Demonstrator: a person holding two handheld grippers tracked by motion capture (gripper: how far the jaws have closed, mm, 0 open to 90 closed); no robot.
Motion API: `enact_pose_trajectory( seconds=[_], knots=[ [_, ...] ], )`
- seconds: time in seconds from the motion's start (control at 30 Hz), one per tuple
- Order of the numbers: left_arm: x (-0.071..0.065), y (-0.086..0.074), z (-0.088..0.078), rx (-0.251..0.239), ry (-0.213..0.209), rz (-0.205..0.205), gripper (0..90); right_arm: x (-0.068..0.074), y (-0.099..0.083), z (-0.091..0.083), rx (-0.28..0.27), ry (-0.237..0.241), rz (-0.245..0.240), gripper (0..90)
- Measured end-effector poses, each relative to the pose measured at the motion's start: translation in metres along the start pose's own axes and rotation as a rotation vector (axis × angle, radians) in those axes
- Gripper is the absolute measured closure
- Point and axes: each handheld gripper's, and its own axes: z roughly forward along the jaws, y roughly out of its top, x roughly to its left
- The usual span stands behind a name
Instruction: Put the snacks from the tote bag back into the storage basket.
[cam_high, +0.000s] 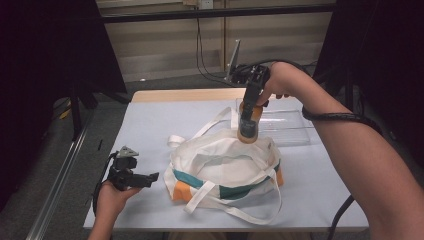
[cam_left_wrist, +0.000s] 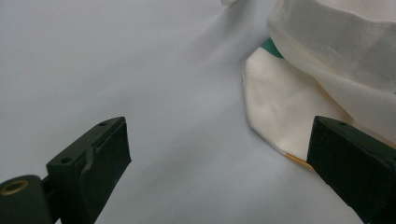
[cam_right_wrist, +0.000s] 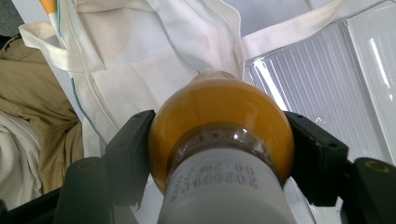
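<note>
Right claw: I see it pointing down at the far side of the bag, and its two jaws are pressed on the sides of the orange bottle. In the right gripper view the jaws sit on both flanks of the bottle, just under its white cap.

Orange bottle: it hangs upright in the right claw, cap up. Its bottom is at the far edge of the bag, between the bag and the clear tray. I cannot tell if the bottom touches the cloth.

Bag: a white cloth bag with green and orange patches, lying in the middle of the surface. Its straps spread to the far left and to the near side.

Clear tray: it stands on the far right of the surface, just behind the bag. In the right gripper view its ribbed floor is beside the bottle.

Left claw: I keep it at the near left of the surface, held level and pointing to the right, toward the bag. Its jaws stand wide apart with nothing between them.

Left gripper view: one corner of the bag lies near the right jaw, not touching it.
</note>
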Motion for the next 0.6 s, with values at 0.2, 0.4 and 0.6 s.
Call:
enact_pose_trajectory(
  seconds=[0.2, 0.4, 0.6],
  knots=[
    [0.001, 0.0, -0.001, 0.007, 0.004, 0.006, 5.8, -0.006, -0.001, -0.005, 0.004, -0.004, 0.009, 30.6],
    [0.002, 0.0, -0.001, 0.015, 0.007, 0.004, 5.8, -0.014, -0.001, -0.007, 0.002, -0.002, 0.019, 30.6],
    [0.002, 0.0, -0.001, 0.011, 0.013, 0.005, 5.8, -0.021, 0.001, -0.006, 0.009, -0.004, 0.012, 30.6]
  ],
)
